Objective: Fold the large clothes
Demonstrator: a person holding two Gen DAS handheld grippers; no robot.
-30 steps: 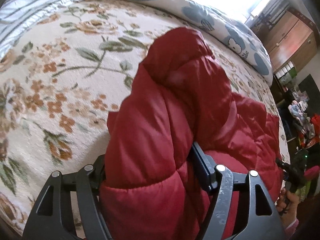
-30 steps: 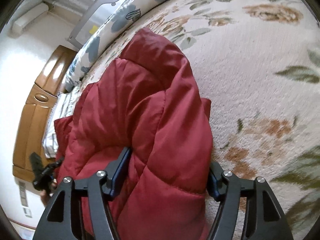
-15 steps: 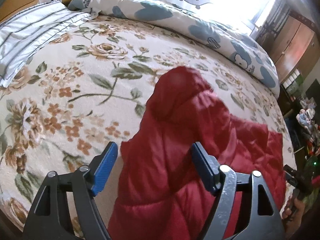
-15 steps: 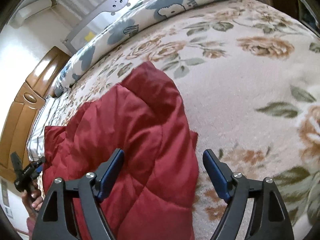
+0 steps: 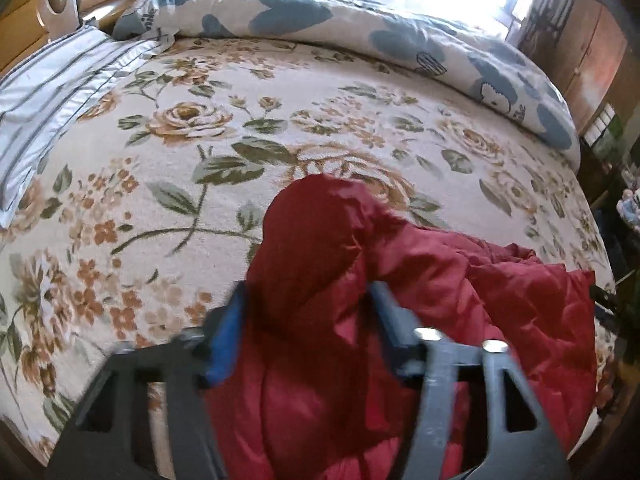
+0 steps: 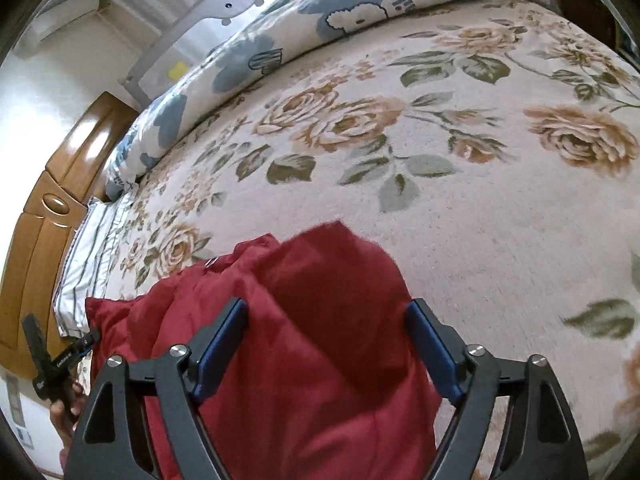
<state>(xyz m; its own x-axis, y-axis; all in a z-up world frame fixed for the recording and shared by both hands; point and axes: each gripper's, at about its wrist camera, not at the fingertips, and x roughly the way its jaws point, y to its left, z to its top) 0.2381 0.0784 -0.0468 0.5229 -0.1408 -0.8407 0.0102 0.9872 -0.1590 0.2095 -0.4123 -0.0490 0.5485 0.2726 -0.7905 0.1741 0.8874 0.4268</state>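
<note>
Your left gripper (image 5: pixel 308 320) and right gripper (image 6: pixel 328 344) are black cut-out frames with silver screws and blue finger pads (image 6: pixel 430 350).

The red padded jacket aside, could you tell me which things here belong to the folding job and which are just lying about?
Part of the job:
- red padded jacket
- left gripper, open around the jacket
- right gripper, open around the jacket
- floral blanket, the surface under the jacket

Just lying about:
- blue-patterned duvet
- striped pillow
- wooden headboard
</note>
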